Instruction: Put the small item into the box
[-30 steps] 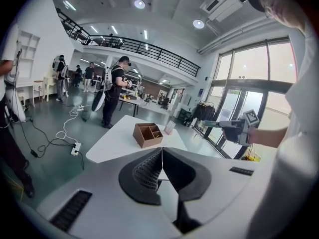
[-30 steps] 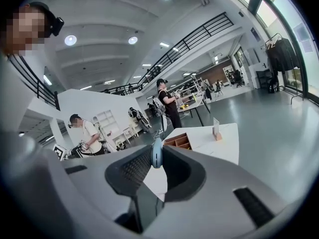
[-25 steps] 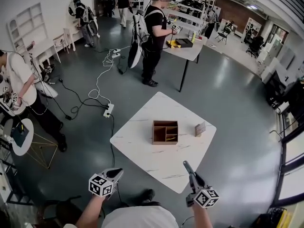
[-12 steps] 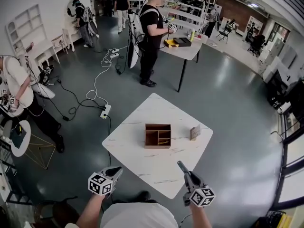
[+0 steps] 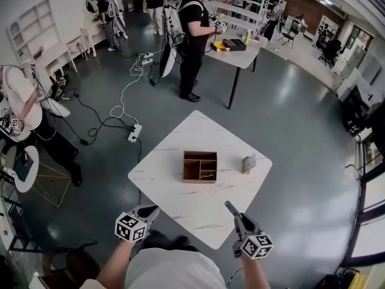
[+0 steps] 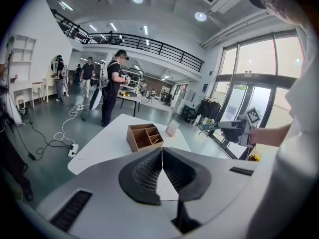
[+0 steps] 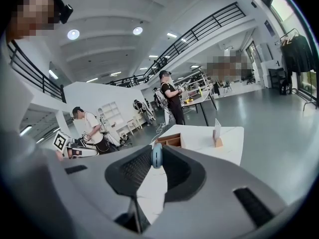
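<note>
A white desk [image 5: 198, 212] stands on grey floor [image 5: 301, 119] — a small card stand [image 5: 248, 163] near its right edge. Far behind, 1 person in black [image 5: 194, 29] faces another desk [image 5: 243, 58]; cables [image 5: 123, 101] trail left.

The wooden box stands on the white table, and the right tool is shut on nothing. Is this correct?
Not quite: the right tool is shut on a small blue item, as the right gripper view shows. The wooden box is on the white table.
</note>
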A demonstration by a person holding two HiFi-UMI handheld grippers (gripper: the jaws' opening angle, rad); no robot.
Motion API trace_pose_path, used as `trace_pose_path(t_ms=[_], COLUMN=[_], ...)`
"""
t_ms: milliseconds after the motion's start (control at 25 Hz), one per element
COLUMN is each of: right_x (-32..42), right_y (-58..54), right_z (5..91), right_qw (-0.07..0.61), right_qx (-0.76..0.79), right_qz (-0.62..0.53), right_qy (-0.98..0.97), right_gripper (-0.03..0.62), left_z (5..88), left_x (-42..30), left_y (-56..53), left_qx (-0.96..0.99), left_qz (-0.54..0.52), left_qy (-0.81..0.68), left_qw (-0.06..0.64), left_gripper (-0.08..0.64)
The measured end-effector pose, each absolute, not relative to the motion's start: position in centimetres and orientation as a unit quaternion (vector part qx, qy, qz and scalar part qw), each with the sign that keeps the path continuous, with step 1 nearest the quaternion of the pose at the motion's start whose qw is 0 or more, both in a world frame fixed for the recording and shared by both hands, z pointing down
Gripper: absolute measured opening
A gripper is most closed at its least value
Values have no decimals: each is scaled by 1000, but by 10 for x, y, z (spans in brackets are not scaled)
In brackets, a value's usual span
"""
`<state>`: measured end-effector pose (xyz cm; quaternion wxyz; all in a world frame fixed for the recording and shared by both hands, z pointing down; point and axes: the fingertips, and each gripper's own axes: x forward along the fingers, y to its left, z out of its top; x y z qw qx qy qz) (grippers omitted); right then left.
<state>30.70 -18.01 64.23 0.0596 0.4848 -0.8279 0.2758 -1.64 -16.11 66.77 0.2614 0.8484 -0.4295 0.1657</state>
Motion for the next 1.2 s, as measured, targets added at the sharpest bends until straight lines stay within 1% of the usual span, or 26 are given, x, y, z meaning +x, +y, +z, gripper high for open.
trace_pose_path(t_ms=[280, 640, 1000, 1200], right_x=[294, 281, 274, 257], right_y=[-189, -221, -264, -287], right_z=[649, 657, 659, 666], right_qw=[71, 89, 121, 142], right_qx=[485, 506, 523, 520], right_qz=[281, 291, 300, 301], right_qy=[-825, -807, -788, -787], right_gripper=[83, 83, 83, 83], left_z=[674, 681, 694, 702], left_x=[-22, -35, -37, -40], left_y=[-174, -230, -282, -309], left_qx=[850, 863, 875, 881], left_qz=[174, 179, 187, 194], left_qy=[-419, -388, -346, -324], left_qw=[270, 270, 283, 285], left_gripper=[14, 14, 15, 14])
